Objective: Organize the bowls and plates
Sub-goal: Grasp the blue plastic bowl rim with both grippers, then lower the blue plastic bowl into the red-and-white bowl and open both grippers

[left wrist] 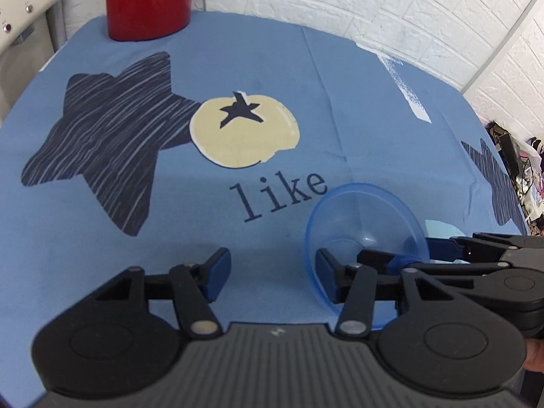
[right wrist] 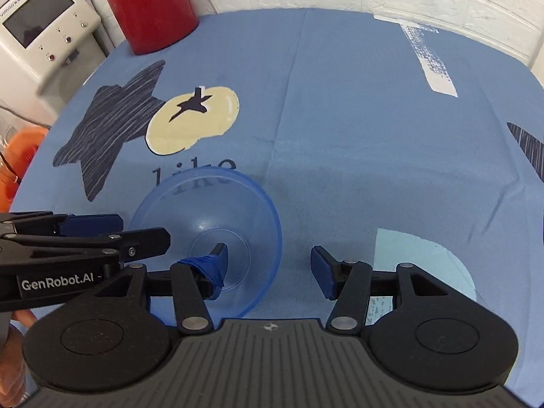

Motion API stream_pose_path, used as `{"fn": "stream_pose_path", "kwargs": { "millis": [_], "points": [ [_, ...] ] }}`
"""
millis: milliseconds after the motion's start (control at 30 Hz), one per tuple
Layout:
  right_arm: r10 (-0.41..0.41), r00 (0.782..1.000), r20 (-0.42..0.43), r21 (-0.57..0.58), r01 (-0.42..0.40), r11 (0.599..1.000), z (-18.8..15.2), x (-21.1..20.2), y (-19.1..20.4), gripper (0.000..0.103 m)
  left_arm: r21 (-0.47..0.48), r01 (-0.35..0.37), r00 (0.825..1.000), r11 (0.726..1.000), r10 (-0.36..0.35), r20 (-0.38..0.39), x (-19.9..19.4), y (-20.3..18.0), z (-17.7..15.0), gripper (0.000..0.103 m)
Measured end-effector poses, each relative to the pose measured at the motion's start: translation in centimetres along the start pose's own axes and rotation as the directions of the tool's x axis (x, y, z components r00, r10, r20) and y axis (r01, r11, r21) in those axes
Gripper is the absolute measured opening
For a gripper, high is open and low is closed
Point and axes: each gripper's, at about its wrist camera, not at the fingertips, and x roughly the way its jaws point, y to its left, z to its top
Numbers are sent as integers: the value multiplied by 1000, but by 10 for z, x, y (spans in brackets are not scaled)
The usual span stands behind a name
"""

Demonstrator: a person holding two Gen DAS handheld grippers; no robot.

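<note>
Right wrist view showed a table under a blue printed cloth (right wrist: 340, 108), a red jug (right wrist: 153, 6) at its far left corner and a white appliance (right wrist: 44, 34) off the left edge. Near the front edge, left of centre, a translucent blue bowl (right wrist: 238, 210) appeared tilted, mouth facing the far edge; whether it rested on the cloth or was lifted could not be told. Its position in the left wrist view was front right. The right gripper (right wrist: 268, 268) was spread wide, its left finger (right wrist: 214, 268) seeming to sit inside the bowl and the right one outside, gripping nothing. The left gripper (left wrist: 272, 278) was equally wide; its right finger (left wrist: 326, 278) lay at the bowl's near rim without clamping. With neither jaw pair closed, the bowl looked only propped, so it would probably slip, rock or roll away if either tool shifted, and the crossing tools could knock each other.
</note>
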Motion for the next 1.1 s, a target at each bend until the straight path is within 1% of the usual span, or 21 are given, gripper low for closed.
{"fn": "stream_pose_path", "kwargs": {
  "millis": [33, 67, 100, 133, 167, 233, 300, 400, 533, 633, 767, 867, 967, 1100],
  "points": [
    [20, 1000, 19, -5, -20, 1000, -1, -2, -1, 33, -1, 0, 1000, 1000, 0, -4, 1, 0, -1, 40],
    [63, 998, 27, 2, -63, 998, -2, -2, -2, 30, 9, -13, 1000, 1000, 13, 4, 0, -1, -2, 26],
    [84, 996, 37, 21, -85, 996, -4, -3, -4, 25, 6, 5, 1000, 1000, -5, -12, 1, -1, -2, 11],
    [102, 994, 42, 33, -104, 994, -5, -4, -4, 19, -20, 30, 999, 999, -31, -30, 1, 1, -3, 8],
    [120, 992, 48, 42, -122, 992, -8, -6, -4, 18, -35, 45, 998, 998, -46, -35, 0, 1, -5, 7],
    [166, 985, 43, 51, -169, 984, -14, -12, -1, 17, -31, 63, 997, 998, -64, -37, -5, -2, -10, 6],
    [156, 987, 44, 43, -158, 986, -21, -20, 4, 17, -16, 53, 998, 998, -54, -34, -15, -8, -16, 5],
    [151, 987, 63, 69, -155, 985, -30, -38, 4, 17, -29, 98, 994, 995, -99, -43, -32, -10, -24, 6],
    [155, 986, 56, 90, -160, 983, -49, -70, 6, 19, 0, 130, 991, 992, -129, -44, -62, -25, -44, 5],
    [133, 990, 42, 81, -136, 987, -76, -100, 12, 23, 27, 167, 984, 986, -165, -64, -88, -43, -69, 5],
    [87, 996, 36, 70, -90, 993, -121, -150, 11, 24, 76, 222, 972, 972, -214, -96, -122, -70, -113, 6],
    [57, 998, 28, 73, -59, 996, -158, -177, 11, 24, 94, 253, 959, 963, -238, -153, -134, -88, -151, 5],
    [44, 999, 6, 94, -45, 995, -191, -190, 9, 24, 100, 273, 942, 957, -245, -228, -135, -100, -185, 5],
    [44, 999, -17, 118, -41, 992, -220, -188, 8, 24, 137, 254, 942, 958, -212, -262, -136, -112, -215, 3]
  ]
}}
